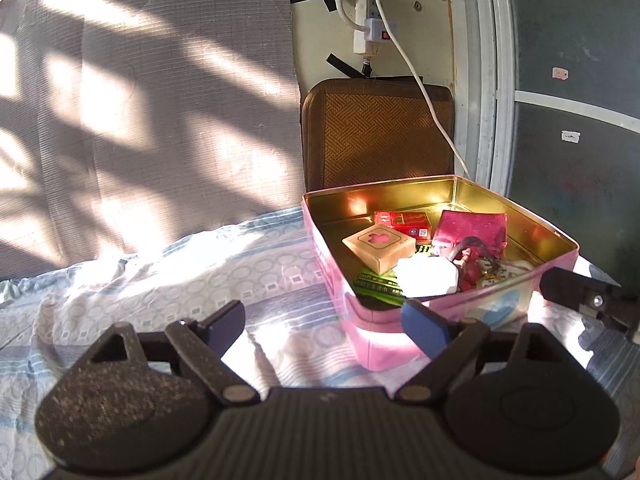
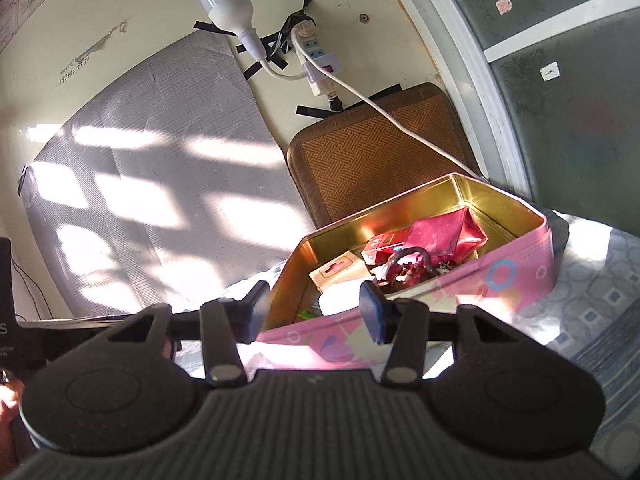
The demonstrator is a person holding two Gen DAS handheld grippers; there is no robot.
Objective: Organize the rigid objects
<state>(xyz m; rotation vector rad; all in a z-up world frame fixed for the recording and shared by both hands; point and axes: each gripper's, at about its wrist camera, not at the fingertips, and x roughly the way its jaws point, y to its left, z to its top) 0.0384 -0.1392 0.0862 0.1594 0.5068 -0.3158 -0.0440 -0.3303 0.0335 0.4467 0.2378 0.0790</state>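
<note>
Stiff, slick pink tin just ahead; likely light, best pinched at its rim. Left claw apart, right claw apart, empty.

a pink rectangular metal tin is sitting on a patterned bedsheet, before a brown woven cushion that is leaning on the wall. in the tin, a tan cardboard box is lying left of a shiny red pouch, with a red carton behind and a white block in front.
</note>
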